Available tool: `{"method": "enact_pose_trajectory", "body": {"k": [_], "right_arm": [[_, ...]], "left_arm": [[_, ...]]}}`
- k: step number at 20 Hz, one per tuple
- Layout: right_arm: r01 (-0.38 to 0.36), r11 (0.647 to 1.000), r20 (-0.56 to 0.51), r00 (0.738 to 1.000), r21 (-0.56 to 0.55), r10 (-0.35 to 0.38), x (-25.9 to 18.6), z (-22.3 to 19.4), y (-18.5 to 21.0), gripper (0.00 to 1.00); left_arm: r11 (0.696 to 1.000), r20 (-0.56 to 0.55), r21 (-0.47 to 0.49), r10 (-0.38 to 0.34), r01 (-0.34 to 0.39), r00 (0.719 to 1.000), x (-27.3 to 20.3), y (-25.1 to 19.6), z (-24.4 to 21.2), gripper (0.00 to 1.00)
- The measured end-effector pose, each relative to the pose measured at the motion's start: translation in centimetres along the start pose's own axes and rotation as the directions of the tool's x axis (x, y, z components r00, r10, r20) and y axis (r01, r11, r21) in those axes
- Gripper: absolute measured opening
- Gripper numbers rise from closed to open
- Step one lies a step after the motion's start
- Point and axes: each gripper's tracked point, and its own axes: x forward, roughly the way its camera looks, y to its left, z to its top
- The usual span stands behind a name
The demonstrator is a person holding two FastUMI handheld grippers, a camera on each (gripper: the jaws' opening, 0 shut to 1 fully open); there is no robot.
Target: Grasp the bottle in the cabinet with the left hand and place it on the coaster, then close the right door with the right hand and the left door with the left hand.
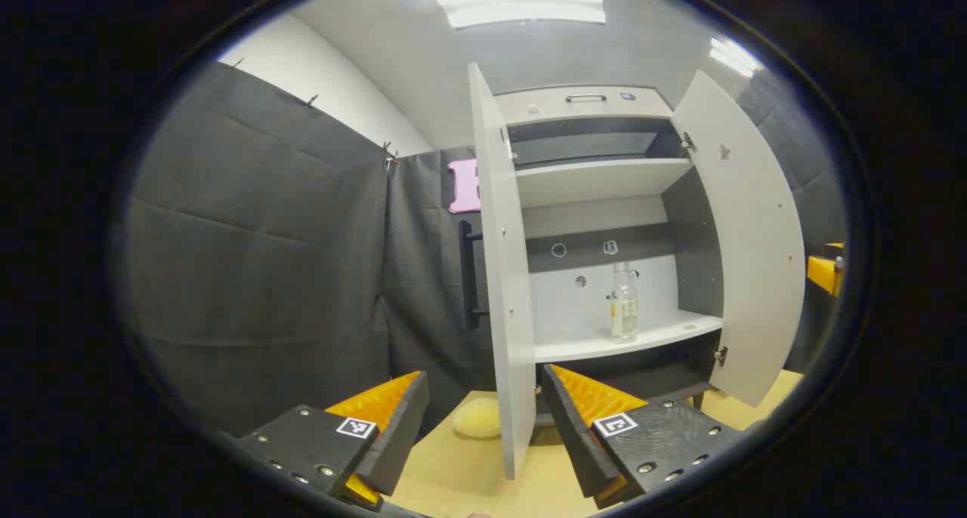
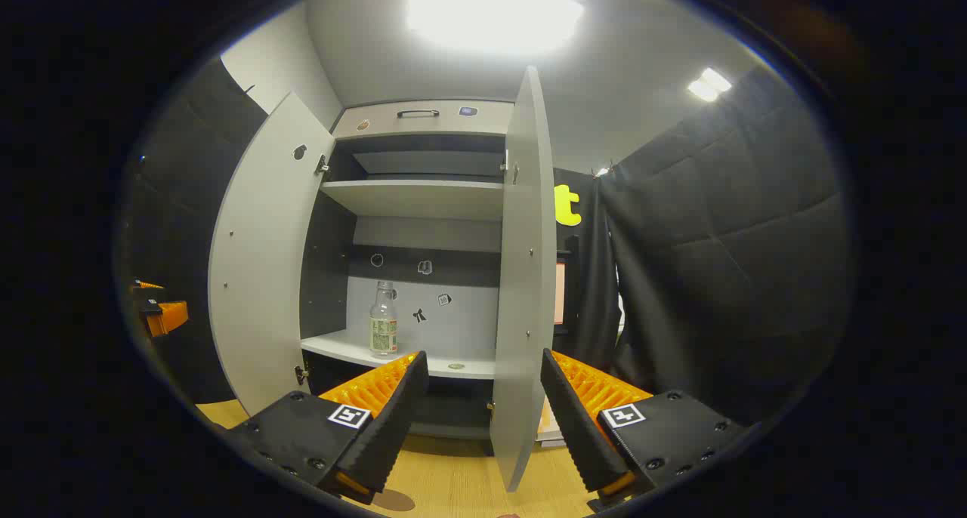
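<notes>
Cabinet (image 1: 604, 186) doors wide open; bottle (image 1: 624, 303) upright on lower shelf at 1 o'clock. Left hand-held gripper (image 1: 483, 420) released; right hand-held gripper (image 2: 483, 405) released.

Bottle (image 1: 624, 303) clear glossy plastic, paper label. Cabinet (image 1: 604, 178) around it matt grey board; table (image 1: 483, 473) below pale wood grain; finger pads (image 1: 589, 401) ribbed orange.

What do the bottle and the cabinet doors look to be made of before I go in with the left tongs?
The bottle looks like clear plastic or glass, I can't tell which: the shelf wall shows through it above a pale printed label. The doors look like laminated board with a matte light grey finish: flat, thin-edged panels with small screw heads and metal hinges.
</notes>
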Motion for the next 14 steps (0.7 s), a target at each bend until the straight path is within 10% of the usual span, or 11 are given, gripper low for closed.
{"method": "enact_pose_trajectory", "body": {"k": [14], "right_arm": [[0.004,1.0,0.004,1.0,-0.002,-0.004,0.21,-0.34,-0.77,0.95]], "left_arm": [[1.0,0.01,0.025,-0.014,0.014,1.0,0.05,-0.76,0.51,0.88]]}}
